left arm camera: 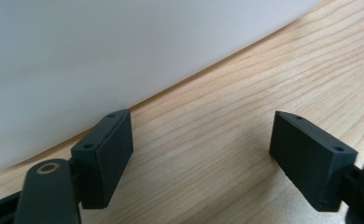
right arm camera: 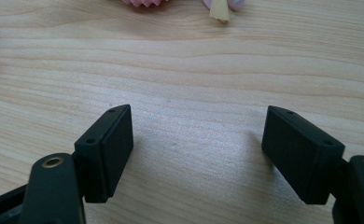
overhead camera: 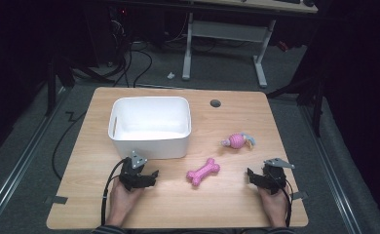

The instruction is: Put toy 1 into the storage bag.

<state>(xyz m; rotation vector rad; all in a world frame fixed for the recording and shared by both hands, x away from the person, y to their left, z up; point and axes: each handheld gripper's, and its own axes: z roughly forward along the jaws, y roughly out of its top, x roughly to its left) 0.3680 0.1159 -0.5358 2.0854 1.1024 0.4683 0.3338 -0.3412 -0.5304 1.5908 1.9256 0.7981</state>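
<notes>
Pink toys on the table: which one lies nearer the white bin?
The pink bone toy, plain and bone-shaped; the pink ball toy with tassels lies farther right.

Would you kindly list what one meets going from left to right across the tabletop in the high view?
Left gripper → pink bone toy → pink ball toy with rope ends → right gripper. The white bin stands farther back, spanning above the left gripper, so its place in the order is unclear.

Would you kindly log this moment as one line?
left gripper: open, by bin | right gripper: open | bone, ball: on table
</notes>
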